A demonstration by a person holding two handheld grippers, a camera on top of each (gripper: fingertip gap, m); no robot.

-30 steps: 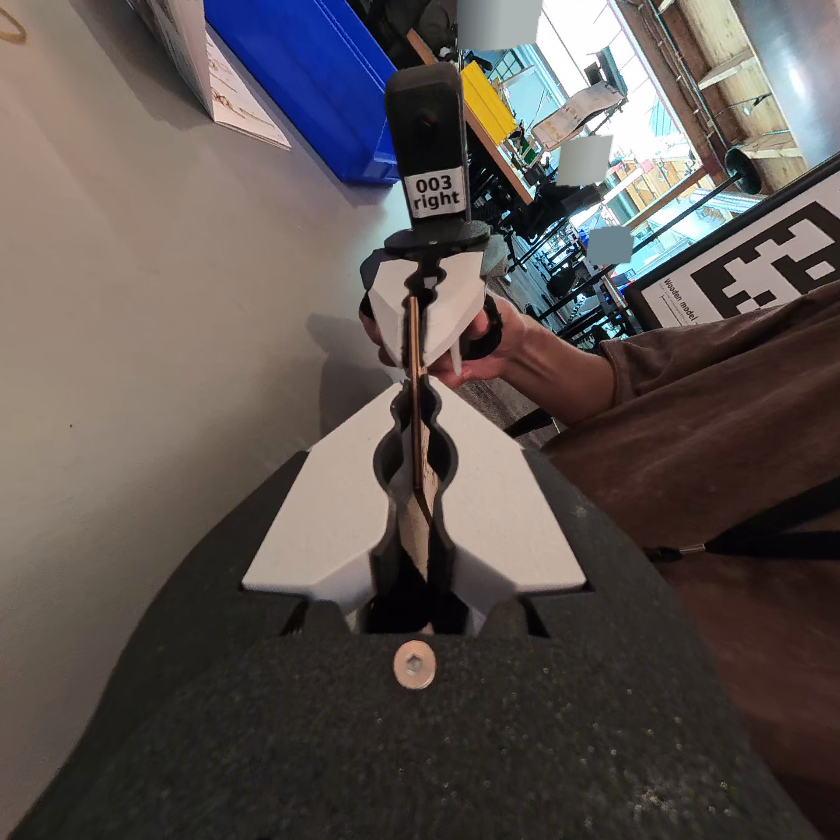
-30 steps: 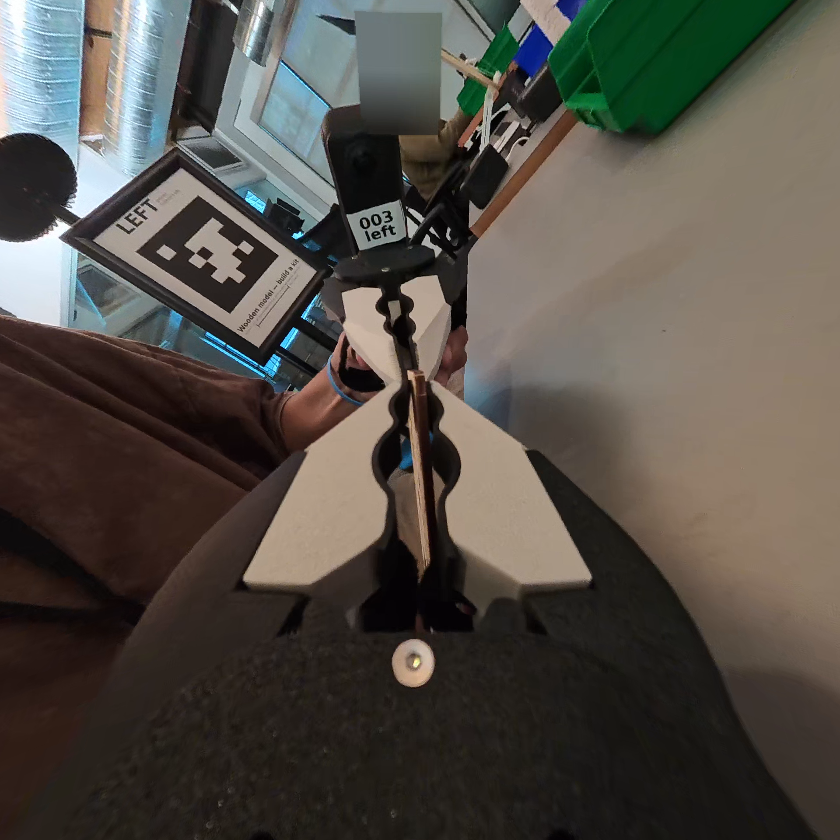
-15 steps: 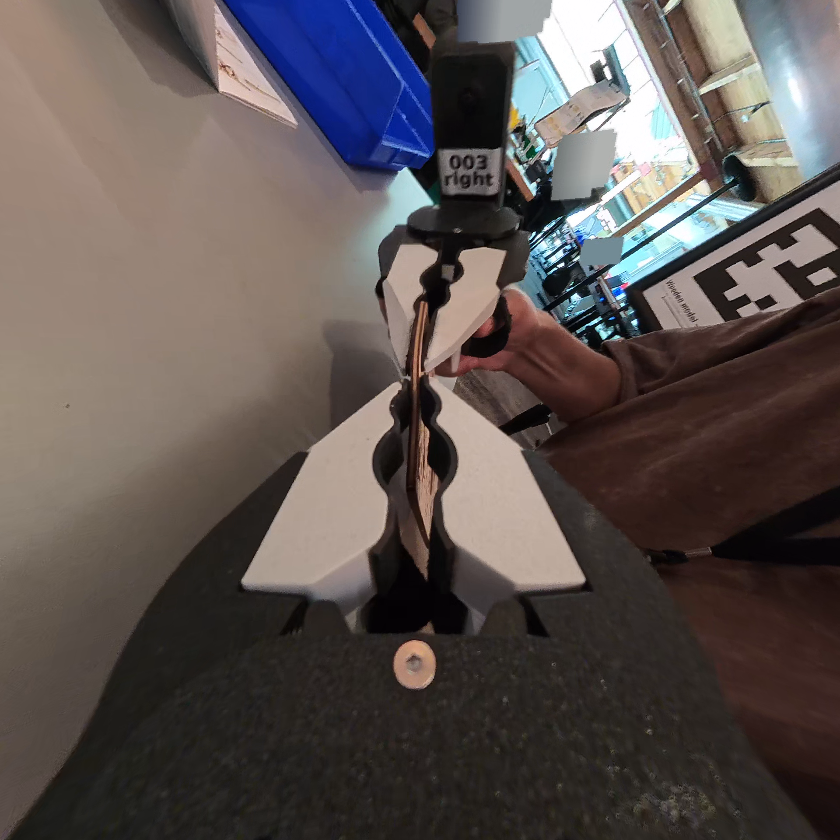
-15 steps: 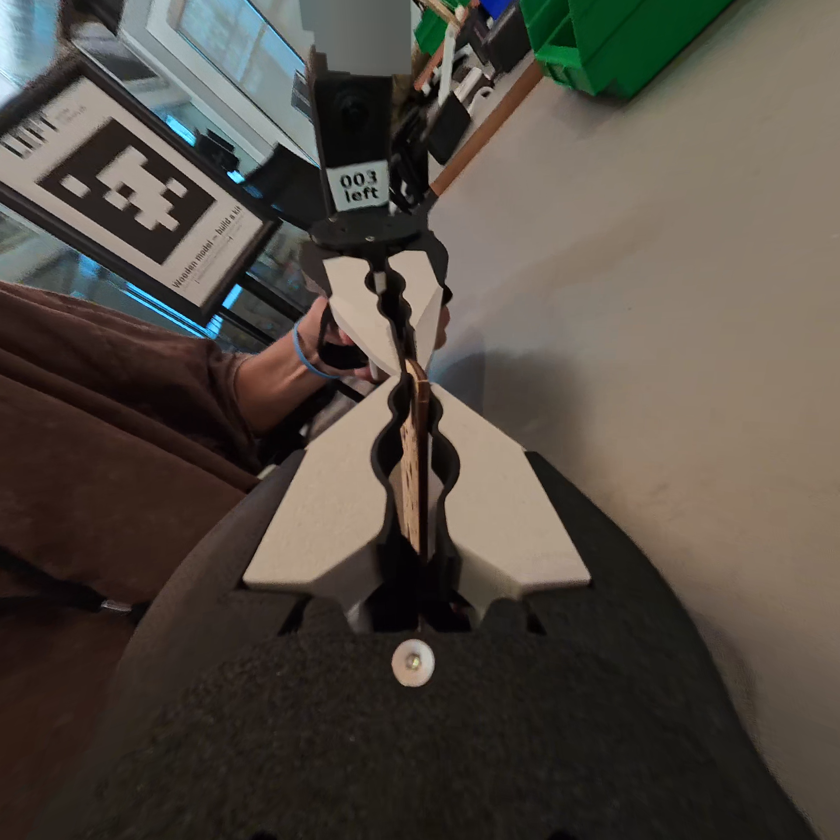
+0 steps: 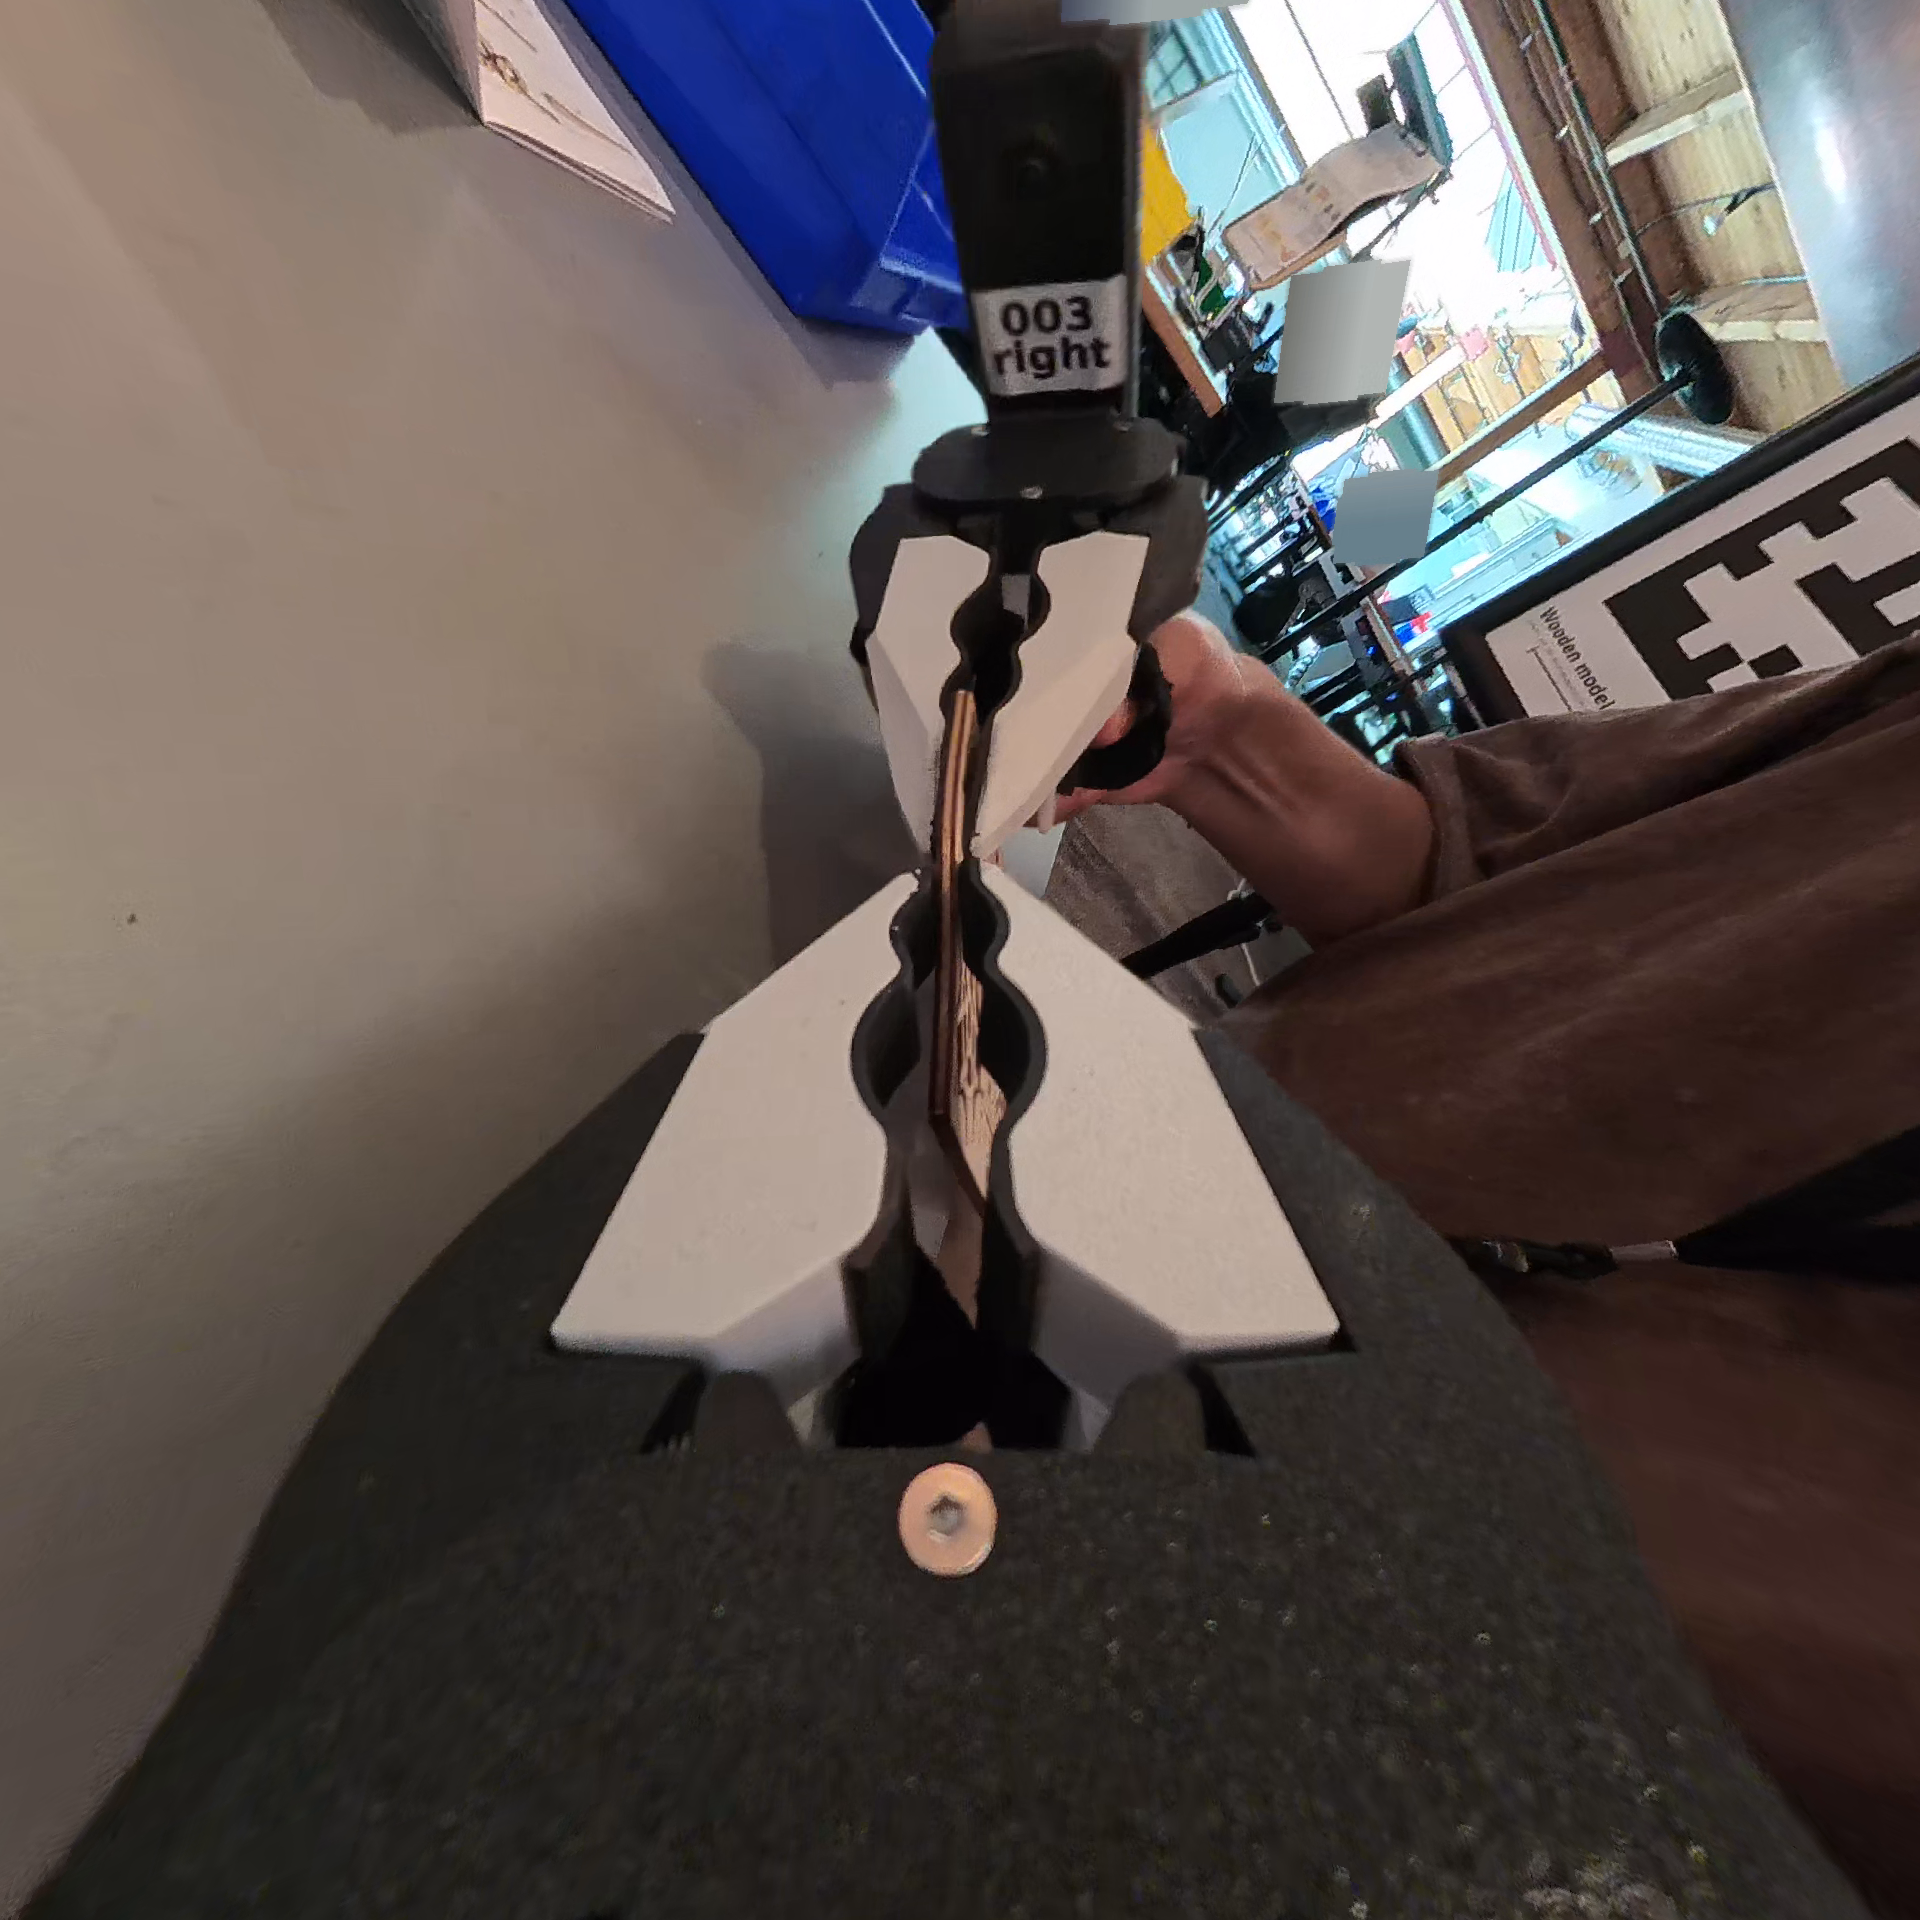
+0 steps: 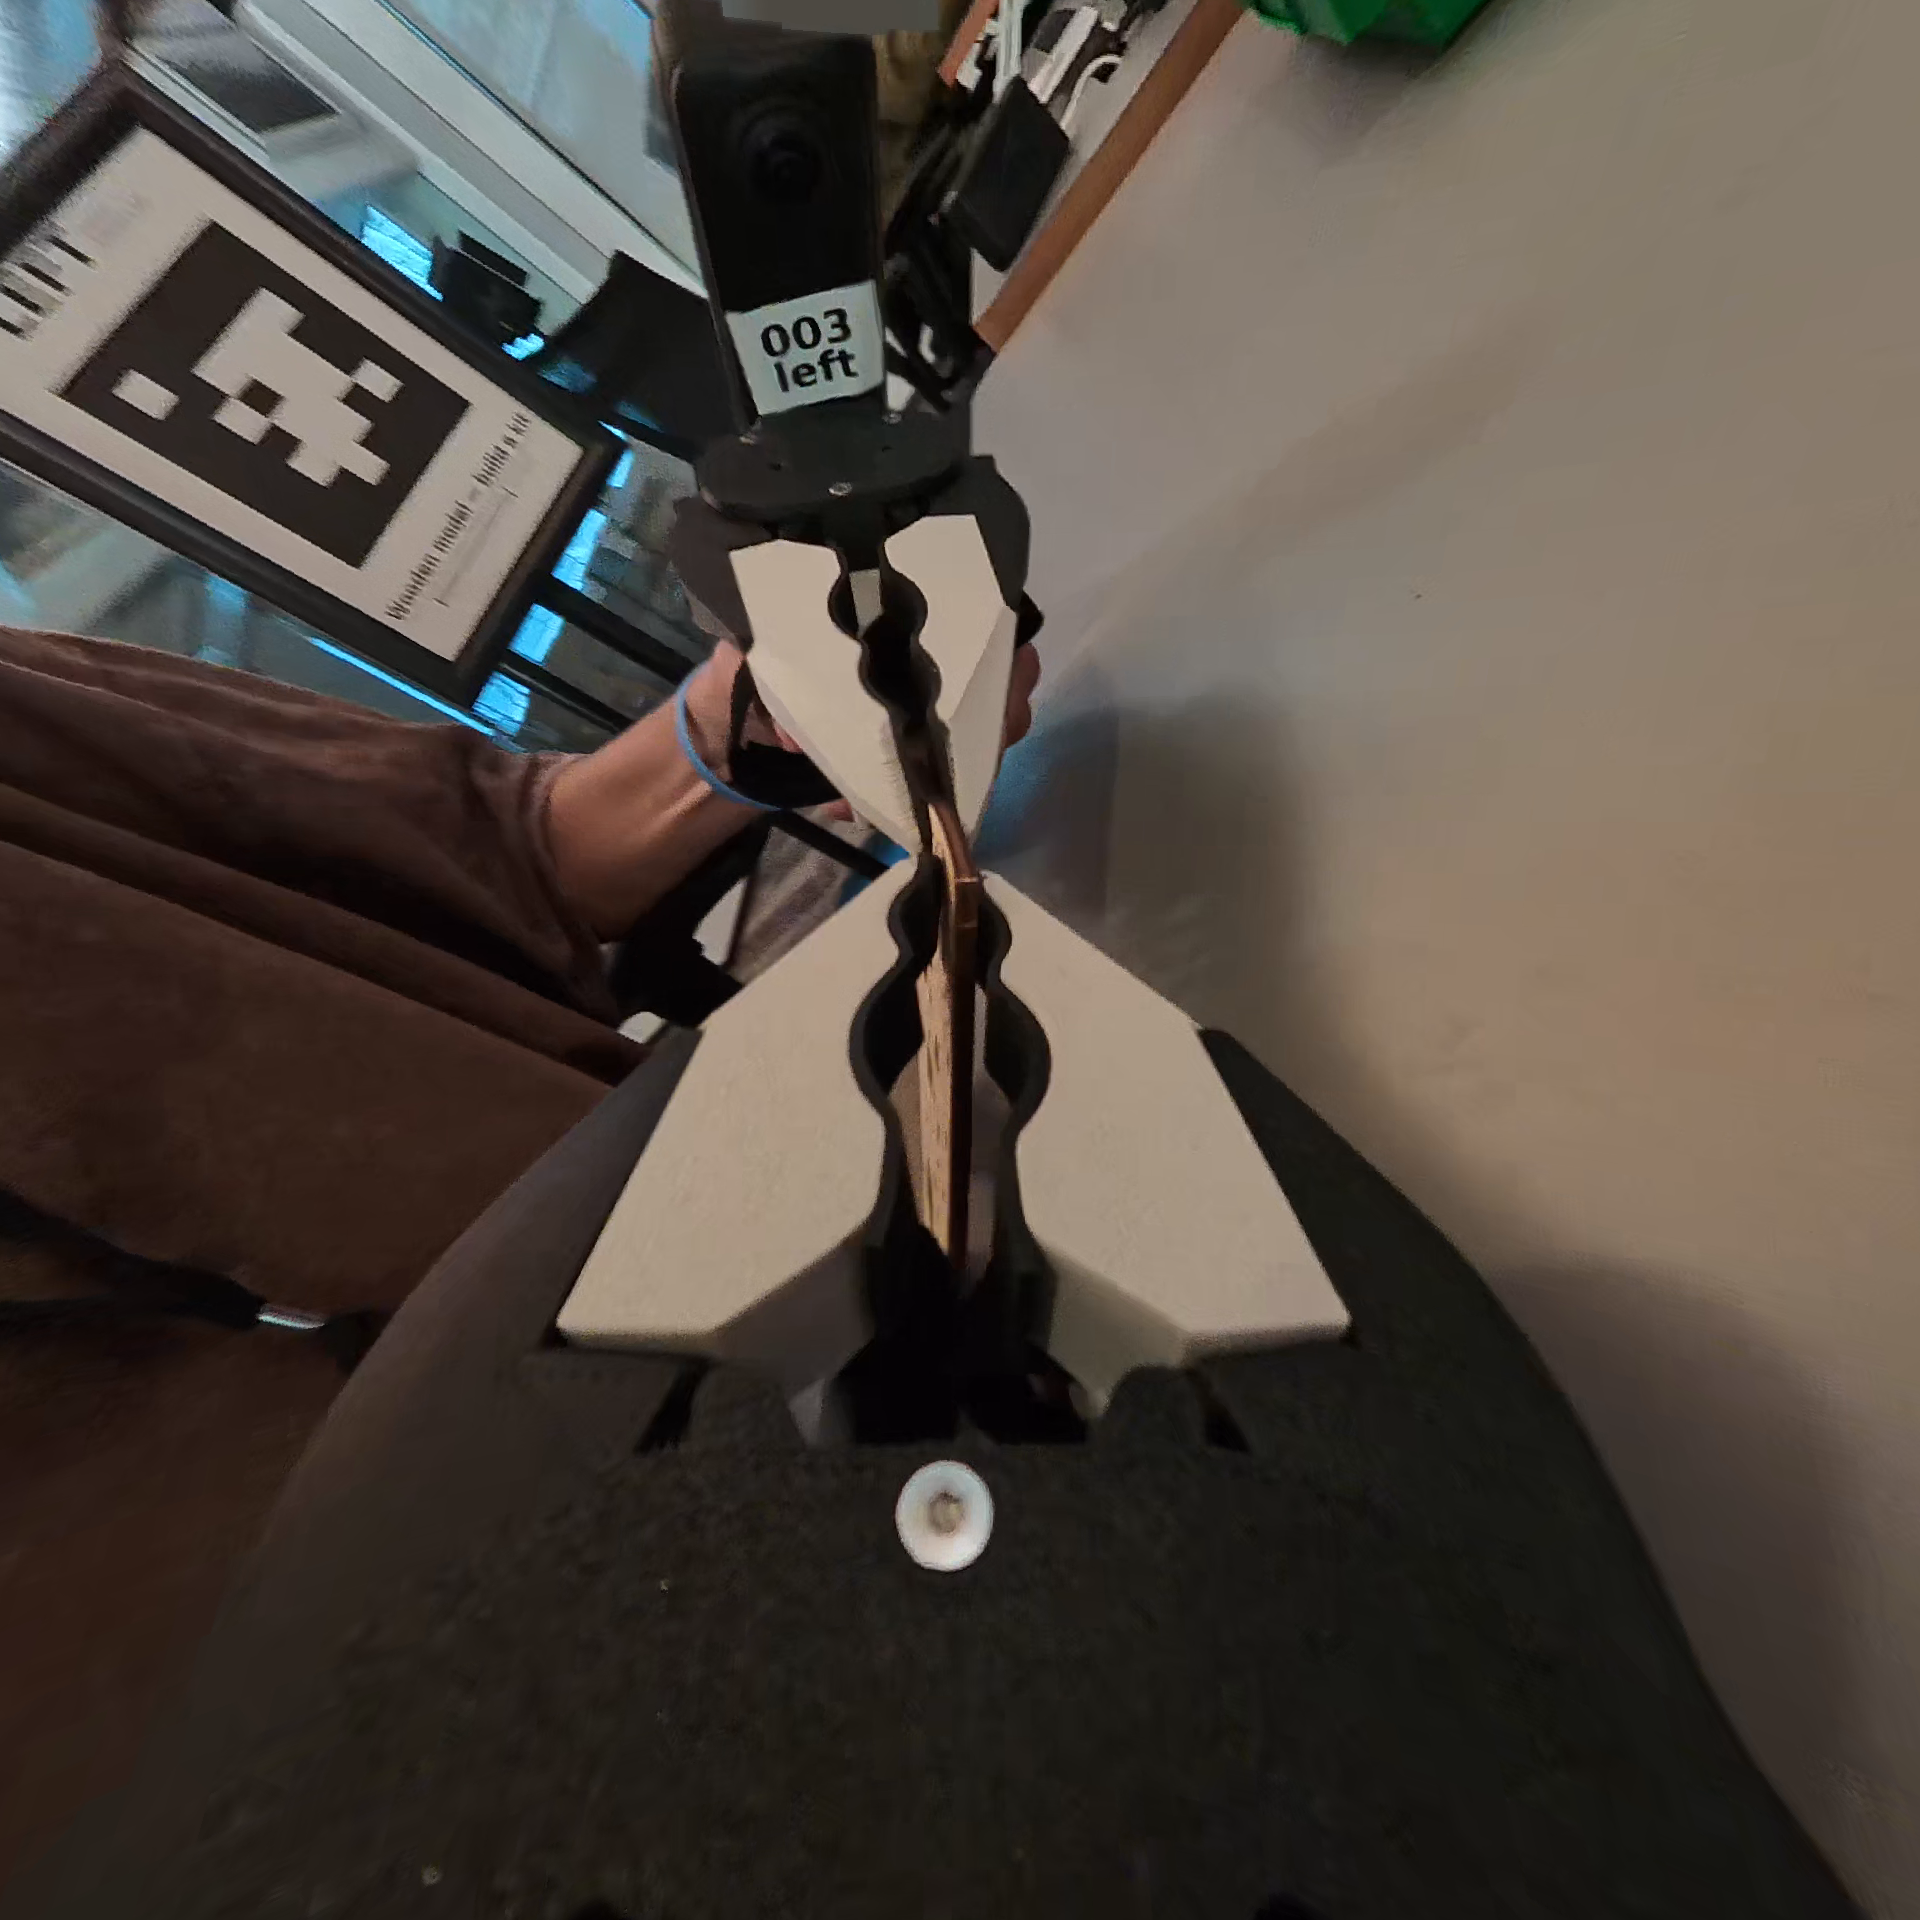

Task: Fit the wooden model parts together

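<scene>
In the left wrist view my left gripper [image 5: 951, 888] is shut on a thin engraved wooden part [image 5: 977, 1174], seen edge-on between its white fingers [image 5: 748, 1164]. My right gripper [image 5: 953, 847] faces it tip to tip and is shut on a second thin wooden part [image 5: 961, 758], which reaches in alongside the first. In the right wrist view my right gripper [image 6: 948, 881] holds its flat wooden part [image 6: 940, 1091], and the left gripper [image 6: 943, 836] stands straight opposite, almost touching. How the two parts join is hidden between the fingertips.
A grey table [image 5: 312, 727] lies beside the grippers. A blue bin [image 5: 790, 156] and a paper sheet [image 5: 561, 104] are at its far side, and a green bin [image 6: 1351, 16] at the other end. A framed marker board [image 6: 260, 416] and a person's brown sleeve [image 5: 1610, 935] are close by. Only a small space, under 4 cm, lies between the two pairs of fingers.
The two grippers have moved closer until their tips nearly meet. The right gripper's wooden part has slid further in alongside the left gripper's part. Both stay shut.
</scene>
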